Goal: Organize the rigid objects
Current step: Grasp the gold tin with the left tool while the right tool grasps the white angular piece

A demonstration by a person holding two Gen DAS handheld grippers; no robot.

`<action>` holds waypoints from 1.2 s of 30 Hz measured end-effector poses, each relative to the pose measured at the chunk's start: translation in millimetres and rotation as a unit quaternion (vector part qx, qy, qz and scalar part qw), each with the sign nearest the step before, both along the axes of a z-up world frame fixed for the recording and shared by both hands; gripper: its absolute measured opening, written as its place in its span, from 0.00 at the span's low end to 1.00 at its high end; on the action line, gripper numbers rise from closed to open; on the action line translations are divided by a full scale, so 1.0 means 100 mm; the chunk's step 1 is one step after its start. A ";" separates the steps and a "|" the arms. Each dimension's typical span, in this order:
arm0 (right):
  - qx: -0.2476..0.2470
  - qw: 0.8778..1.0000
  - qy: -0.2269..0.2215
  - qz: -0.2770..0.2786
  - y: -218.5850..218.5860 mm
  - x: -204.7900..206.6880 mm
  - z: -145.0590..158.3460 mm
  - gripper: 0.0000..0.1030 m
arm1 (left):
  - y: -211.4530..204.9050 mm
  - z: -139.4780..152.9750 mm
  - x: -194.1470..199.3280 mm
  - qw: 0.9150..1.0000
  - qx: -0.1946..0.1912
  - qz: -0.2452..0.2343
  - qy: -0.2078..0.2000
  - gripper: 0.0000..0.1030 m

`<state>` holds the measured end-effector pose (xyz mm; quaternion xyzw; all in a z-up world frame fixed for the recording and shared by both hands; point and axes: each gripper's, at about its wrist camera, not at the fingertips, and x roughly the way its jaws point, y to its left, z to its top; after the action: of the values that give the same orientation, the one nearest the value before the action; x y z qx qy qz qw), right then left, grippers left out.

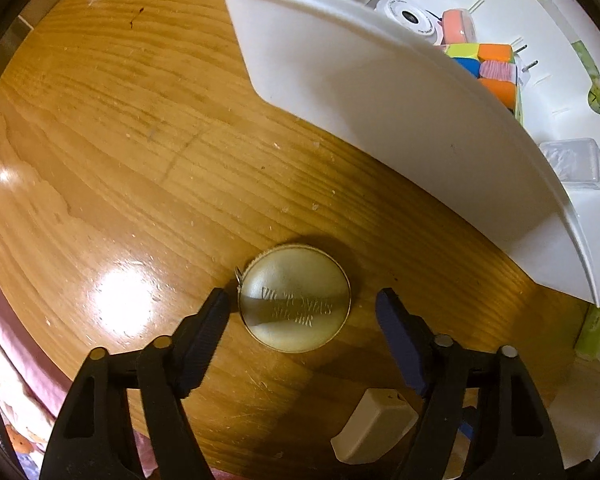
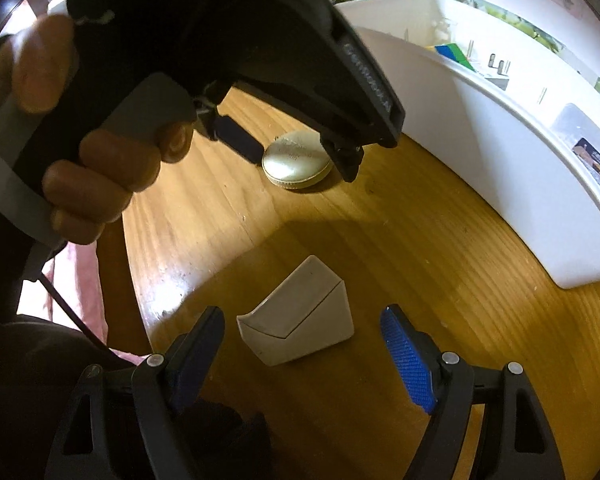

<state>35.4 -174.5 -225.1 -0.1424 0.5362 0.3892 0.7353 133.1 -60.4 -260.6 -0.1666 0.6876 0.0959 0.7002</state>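
A round cream-gold case (image 1: 296, 300) with embossed letters lies flat on the wooden table (image 1: 120, 128). My left gripper (image 1: 304, 304) is open, one finger on each side of the case, not touching it. The case also shows in the right wrist view (image 2: 296, 162), with the left gripper (image 2: 288, 152) around it. A white wedge-shaped box (image 2: 300, 316) lies on the table just ahead of my open, empty right gripper (image 2: 304, 320); it shows at the bottom of the left wrist view (image 1: 374, 426). A white bin (image 1: 380, 92) stands at the right.
The bin (image 2: 480, 160) holds a white camera (image 1: 410, 20), a colourful cube (image 1: 492, 68), an orange roll (image 1: 458, 26) and a clear plastic box (image 1: 576, 162). The table's curved edge runs along the left, with pink cloth (image 1: 16, 340) below it. A hand (image 2: 96, 184) grips the left tool.
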 end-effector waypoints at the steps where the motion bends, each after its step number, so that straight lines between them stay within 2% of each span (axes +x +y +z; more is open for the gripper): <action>1: -0.004 1.000 0.000 0.002 0.01 0.01 -0.01 0.79 | -0.01 0.01 0.01 1.000 0.006 -0.002 0.000 0.69; 3: -0.010 1.000 -0.001 0.005 0.04 0.01 -0.03 0.79 | 0.01 0.02 0.05 1.000 0.013 -0.003 0.002 0.61; 5: -0.019 1.000 -0.002 0.008 0.07 0.01 -0.04 0.79 | 0.02 0.03 0.07 1.000 0.014 -0.003 0.001 0.57; 13: -0.043 0.999 -0.008 0.011 0.21 0.02 -0.08 0.79 | 0.06 0.05 0.06 1.000 0.004 -0.011 0.000 0.57; 20: -0.058 0.998 -0.001 0.012 0.32 0.01 -0.12 0.78 | 0.32 0.05 -0.06 1.000 -0.005 -0.014 -0.005 0.57; 32: -0.113 0.993 0.022 -0.003 0.59 0.04 -0.21 0.64 | 0.62 0.18 -0.18 1.000 -0.009 -0.026 -0.009 0.57; 36: -0.131 0.991 0.028 -0.018 0.68 0.06 -0.22 0.63 | 0.74 0.22 -0.19 0.999 -0.009 -0.038 -0.009 0.57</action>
<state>41.1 -106.2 -247.1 -0.2171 0.6052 0.3065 0.7018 114.4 13.5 -238.1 -0.1476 0.6880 0.0613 0.7079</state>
